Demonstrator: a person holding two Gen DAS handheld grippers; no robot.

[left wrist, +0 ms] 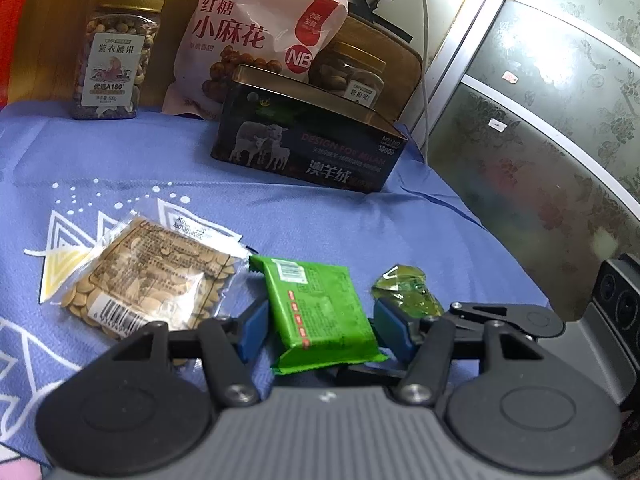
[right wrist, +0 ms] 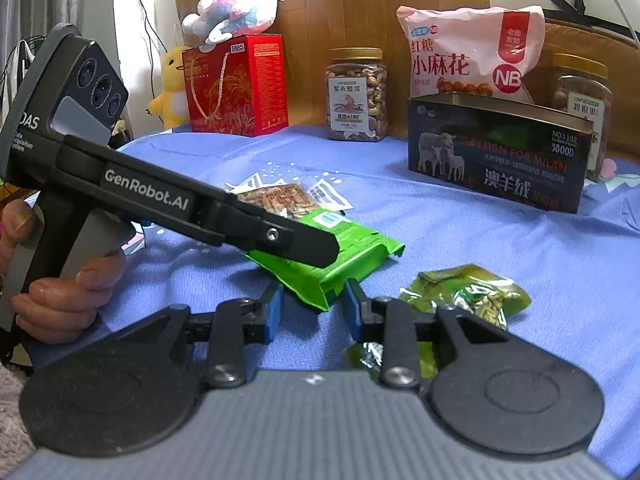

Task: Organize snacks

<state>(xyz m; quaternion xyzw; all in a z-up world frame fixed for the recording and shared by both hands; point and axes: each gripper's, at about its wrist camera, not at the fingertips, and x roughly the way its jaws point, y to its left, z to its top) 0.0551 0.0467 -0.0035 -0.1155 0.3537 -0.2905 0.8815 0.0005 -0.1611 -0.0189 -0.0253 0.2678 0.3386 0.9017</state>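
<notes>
A green snack packet (left wrist: 320, 308) lies on the blue cloth (left wrist: 140, 168), its near end lifted. My left gripper (left wrist: 322, 328) is open, a blue pad on each side of the packet. My right gripper (right wrist: 314, 308) is open too, at the packet's corner (right wrist: 320, 280). The left gripper's body (right wrist: 160, 200) crosses over the packet in the right wrist view. A clear bag of seeds (left wrist: 148, 276) lies to the left. A crumpled green wrapper (left wrist: 404, 288) lies to the right, also in the right wrist view (right wrist: 468, 292). An open dark tin box (left wrist: 308, 136) stands behind.
A nut jar (left wrist: 116, 56), a pink snack bag (left wrist: 256, 36) and a second jar (left wrist: 352, 72) stand at the back. A red gift box (right wrist: 236, 84) with plush toys (right wrist: 236, 8) is at the back left. A glass door (left wrist: 540, 120) is to the right.
</notes>
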